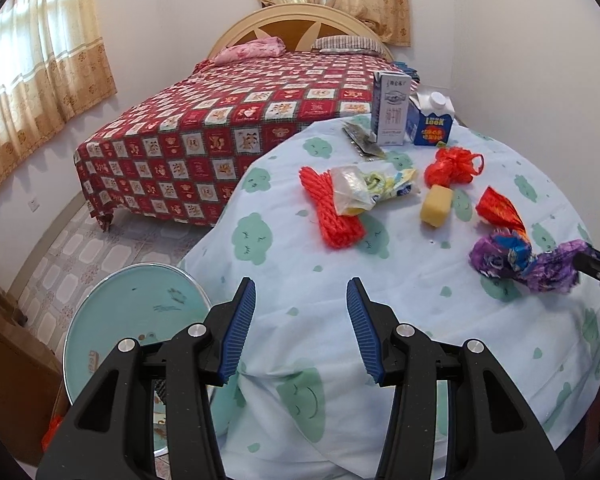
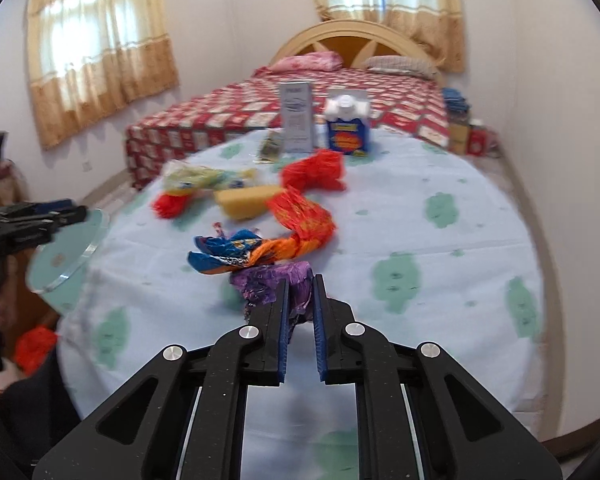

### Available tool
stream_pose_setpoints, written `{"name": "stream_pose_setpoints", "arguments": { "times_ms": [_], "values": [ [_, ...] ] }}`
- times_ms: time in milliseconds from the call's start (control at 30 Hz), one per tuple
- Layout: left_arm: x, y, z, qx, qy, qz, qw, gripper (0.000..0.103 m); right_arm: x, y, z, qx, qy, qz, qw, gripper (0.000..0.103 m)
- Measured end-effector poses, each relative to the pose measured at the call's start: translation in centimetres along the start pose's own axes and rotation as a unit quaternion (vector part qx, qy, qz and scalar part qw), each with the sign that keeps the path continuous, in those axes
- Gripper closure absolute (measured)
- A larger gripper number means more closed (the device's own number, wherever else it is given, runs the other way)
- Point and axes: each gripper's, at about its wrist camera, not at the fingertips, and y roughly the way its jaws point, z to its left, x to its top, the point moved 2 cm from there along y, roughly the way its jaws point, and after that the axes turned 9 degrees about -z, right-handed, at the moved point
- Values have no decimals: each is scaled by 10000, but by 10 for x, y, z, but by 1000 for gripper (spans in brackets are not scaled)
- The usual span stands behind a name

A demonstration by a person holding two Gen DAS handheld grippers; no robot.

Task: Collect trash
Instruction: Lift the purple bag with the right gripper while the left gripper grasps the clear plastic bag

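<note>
Trash lies scattered on a round table with a pale blue cloth [image 1: 420, 320]. My right gripper [image 2: 302, 284] is shut on a crumpled purple wrapper [image 2: 272, 280], which is tangled with a blue and orange foil wrapper [image 2: 236, 254]. In the left wrist view the purple wrapper [image 1: 496, 258] sits at the table's right edge, with the right gripper [image 1: 596, 268] on it. My left gripper [image 1: 301, 284] is open and empty over the near edge. Farther back lie a red mesh net [image 1: 332, 212], a clear bag [image 1: 356, 190], a yellow sponge [image 1: 436, 204] and a red plastic bag [image 1: 452, 166].
A tall white milk carton [image 1: 392, 108] and a blue carton [image 1: 430, 120] stand at the table's far edge, with a grey foil packet [image 1: 364, 142] beside them. A round teal glass side table [image 1: 132, 312] is low on the left. A bed [image 1: 220, 136] with a red checked cover fills the back.
</note>
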Motion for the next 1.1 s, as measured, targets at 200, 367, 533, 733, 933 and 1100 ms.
{"name": "stream_pose_setpoints", "arguments": {
  "times_ms": [200,367,533,733,933,1100],
  "values": [
    [-11,1,5,76,0,124,9999,55,-15,15,-13,19,250,106,9996,42],
    [-14,2,11,134,-31,172,9998,55,-17,33,-14,115,310,301,9990,42],
    [-13,-4,12,111,-33,102,9999,55,-15,45,1,673,315,500,9960,91],
    [-9,-6,15,149,-45,38,9999,55,3,23,23,976,182,-57,9950,100],
    [-7,-9,22,179,-162,-6,9997,55,16,24,38,547,-194,-97,9983,101],
    [-9,-11,26,201,-159,17,9997,55,4,25,23,443,-117,187,9988,95]
  ]
}}
